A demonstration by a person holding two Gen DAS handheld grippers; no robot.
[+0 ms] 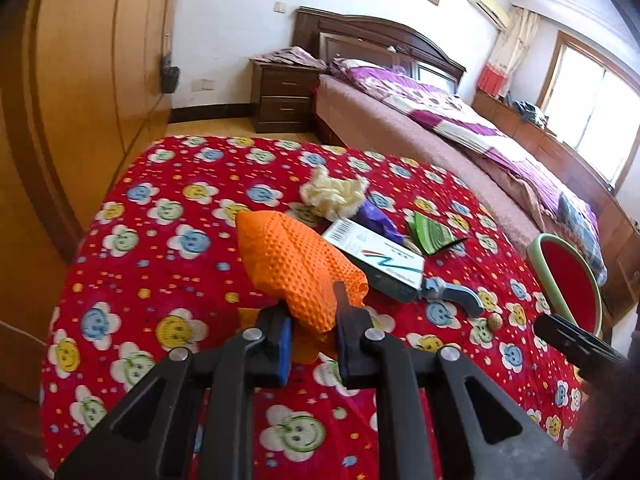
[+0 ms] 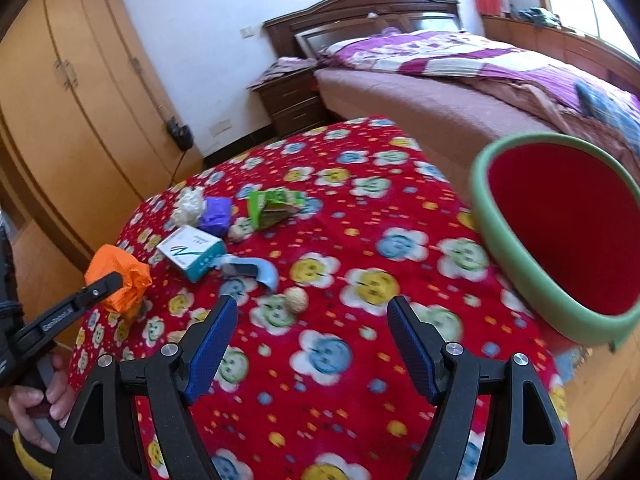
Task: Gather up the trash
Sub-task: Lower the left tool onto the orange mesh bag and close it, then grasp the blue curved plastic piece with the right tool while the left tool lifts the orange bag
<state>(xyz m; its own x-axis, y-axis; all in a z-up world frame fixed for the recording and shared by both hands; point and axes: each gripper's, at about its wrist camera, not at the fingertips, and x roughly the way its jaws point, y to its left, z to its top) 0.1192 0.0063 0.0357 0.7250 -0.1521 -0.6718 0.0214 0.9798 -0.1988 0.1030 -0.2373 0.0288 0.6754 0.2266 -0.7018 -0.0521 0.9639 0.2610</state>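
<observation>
Currently, items listed left to right across the surface (image 2: 360, 248), a table under a red fleece cloth printed with smiling flowers.

1. Left tongs (image 1: 314, 344): narrow, clamped on an orange dimpled cloth (image 1: 288, 264), soft and crumpled, lifted off the surface, long axis running away from the tongs.
2. Cream crumpled wad (image 2: 188, 206), soft, lumpy.
3. Purple crumpled wrapper (image 2: 216, 212), just beside the wad.
4. White-and-teal cardboard box (image 2: 192, 254), rectangular, rigid.
5. Blue plastic piece (image 2: 260, 274), curved, hard, touching the box.
6. Green folded packet (image 2: 272, 208), thin, creased.
7. Walnut-like nut (image 2: 297, 300), small, rough, nearest the right tongs.
8. Right tongs (image 2: 312, 344): wide, holding nothing.
9. Bin (image 2: 516, 264): round, green rim, red inside, far right at the surface's edge.

Judgement: the bin lies right of the held cloth, past the right tongs.
</observation>
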